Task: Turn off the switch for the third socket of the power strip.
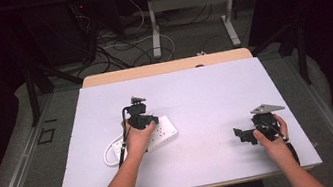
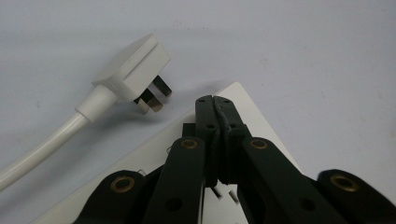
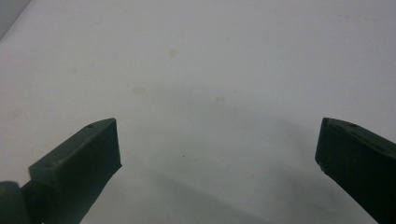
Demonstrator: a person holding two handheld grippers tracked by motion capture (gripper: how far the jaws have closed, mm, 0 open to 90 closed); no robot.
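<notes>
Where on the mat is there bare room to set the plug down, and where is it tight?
Free: the far strip of the mat beyond the power strip, and the wide middle between it and the right hand-held gripper. Crowded: the left-centre, where the left hand-held gripper, shut, sits over the power strip with the plug and cable beside it.

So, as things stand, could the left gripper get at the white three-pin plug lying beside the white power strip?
Probably yes. The left gripper, jaws shut, sits over the white power strip; the white three-pin plug lies just beyond on bare table, nothing between. The jaws would need opening first.
</notes>
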